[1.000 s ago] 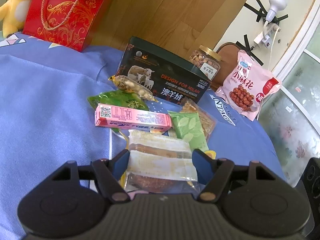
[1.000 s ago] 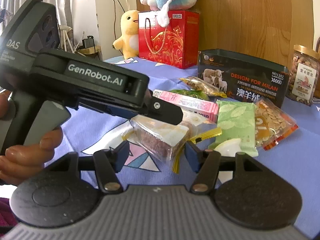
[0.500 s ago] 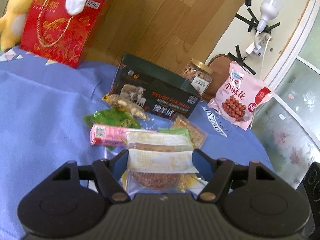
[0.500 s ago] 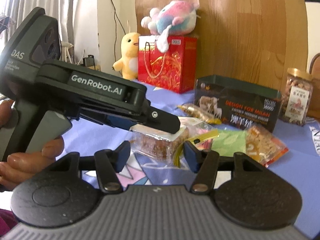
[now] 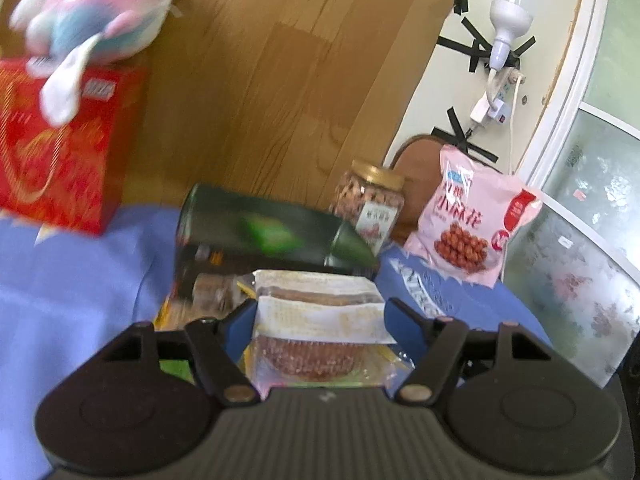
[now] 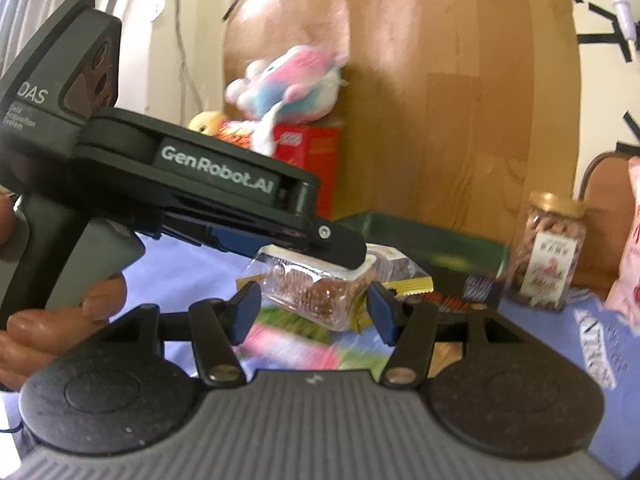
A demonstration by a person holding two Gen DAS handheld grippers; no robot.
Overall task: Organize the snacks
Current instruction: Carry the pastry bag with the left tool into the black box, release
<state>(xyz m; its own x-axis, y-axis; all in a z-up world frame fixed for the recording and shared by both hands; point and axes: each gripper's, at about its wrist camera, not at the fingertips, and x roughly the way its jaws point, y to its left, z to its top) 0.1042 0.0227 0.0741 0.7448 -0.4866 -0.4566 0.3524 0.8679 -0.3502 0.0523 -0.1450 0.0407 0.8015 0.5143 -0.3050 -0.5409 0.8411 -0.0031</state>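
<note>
The left gripper [image 5: 320,314] holds the wrapped cake pack [image 5: 316,328] between its fingers, lifted above the blue cloth [image 5: 72,280]; the right gripper [image 6: 314,308] stays apart with jaws wide, gripping nothing.

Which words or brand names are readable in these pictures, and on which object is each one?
"GenRobot.AI": side of the left tongs
"DAS": its rear housing; smaller lines beneath are too small to read
Pink snack bag: large red Chinese characters, blurred
Nut jar label, dark box, red gift box: blurred, unreadable
</note>
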